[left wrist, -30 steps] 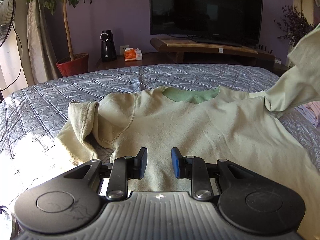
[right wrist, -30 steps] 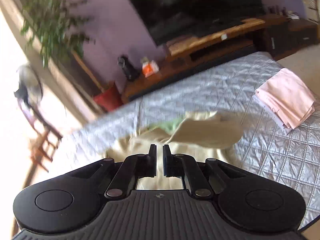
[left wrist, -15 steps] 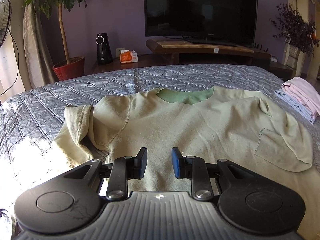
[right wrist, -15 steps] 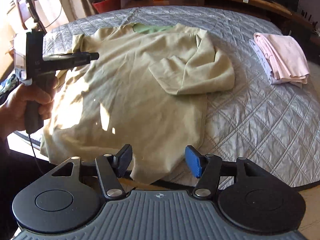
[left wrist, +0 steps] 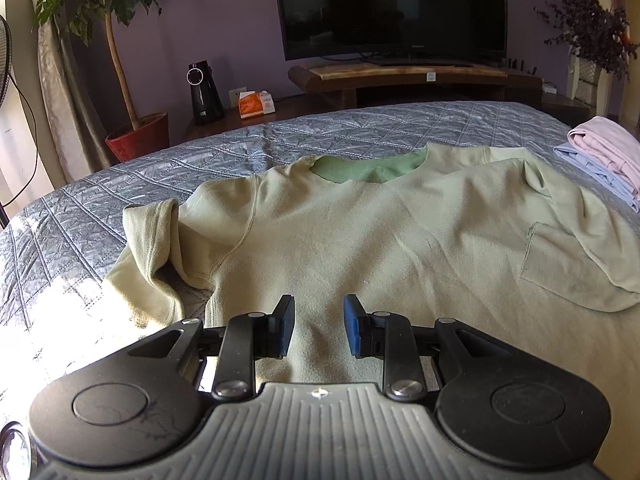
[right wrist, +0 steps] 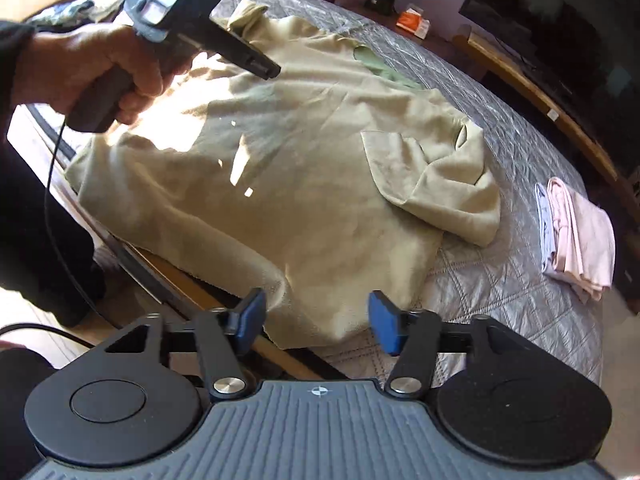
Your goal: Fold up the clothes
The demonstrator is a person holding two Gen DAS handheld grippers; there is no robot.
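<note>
The shirt [left wrist: 360, 248] lies flat on the bed [left wrist: 200, 168], collar away from me, and its near hem hangs over the bed edge. In the left view I cannot see this hem; the left gripper [left wrist: 318, 326] covers it. The right view shows it clearly, with the bed frame under it. One sleeve [right wrist: 440, 184] is folded in over the chest on the right side. The other sleeve [left wrist: 152, 236] is bunched at the left; in the right view only its tip shows behind the left tool.

My left gripper hovers above the lower part of the shirt, jaws a little apart and nothing between them. I cannot tell if it touches the cloth. In the right view I see the hand [right wrist: 92, 68] that holds it, but the forearm is cut off by the frame.

My right gripper [right wrist: 318, 320] is over the hem corner; its jaws have just been opening and now stand wide, gripping nothing.

The folded pile [right wrist: 576, 232] sits near the far right bed edge, partly cut off in the left view. The TV [left wrist: 392, 8] is whole only in the left view.
</note>
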